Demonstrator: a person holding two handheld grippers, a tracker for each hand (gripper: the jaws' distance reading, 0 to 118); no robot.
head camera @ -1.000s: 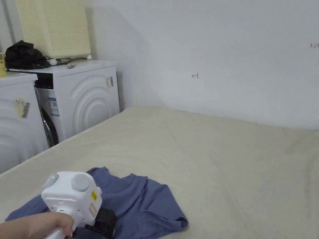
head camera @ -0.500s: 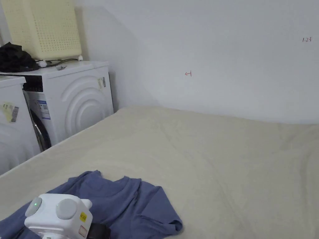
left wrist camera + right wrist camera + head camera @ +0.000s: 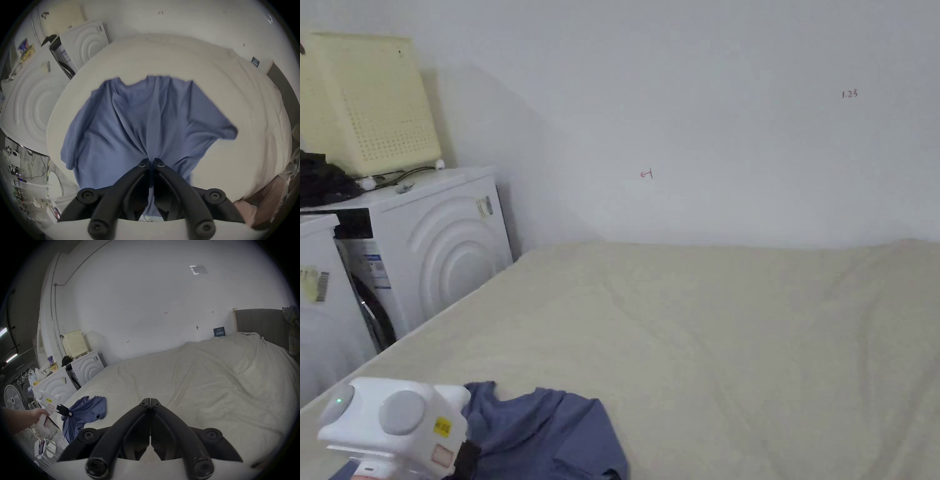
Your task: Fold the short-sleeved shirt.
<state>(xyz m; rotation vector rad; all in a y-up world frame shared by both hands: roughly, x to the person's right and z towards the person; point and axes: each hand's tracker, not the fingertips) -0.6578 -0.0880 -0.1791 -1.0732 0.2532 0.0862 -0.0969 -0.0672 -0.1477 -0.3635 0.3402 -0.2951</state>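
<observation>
A blue short-sleeved shirt [image 3: 550,431] lies crumpled at the near left corner of the bed. My left gripper [image 3: 464,459], with a white body, is over its near edge. In the left gripper view both jaws of the left gripper [image 3: 151,162] press on a bunched fold of the shirt [image 3: 146,116], and creases fan out from the pinch. The right gripper view shows the left gripper [image 3: 69,413] holding the shirt [image 3: 87,410], part of which hangs over the bed's edge. My right gripper [image 3: 150,401] is shut with nothing in it, above the bare sheet.
The cream sheet of the bed [image 3: 737,325] stretches to the white wall. Two white washing machines [image 3: 444,250] stand against the bed's left side, with a cream perforated basket [image 3: 369,100] and dark cloth on top. A grey headboard [image 3: 259,324] is at the far right.
The head camera has swung right and up, so everything has slid left and down. The left gripper stays shut on the shirt, in about the same place on the bed.
</observation>
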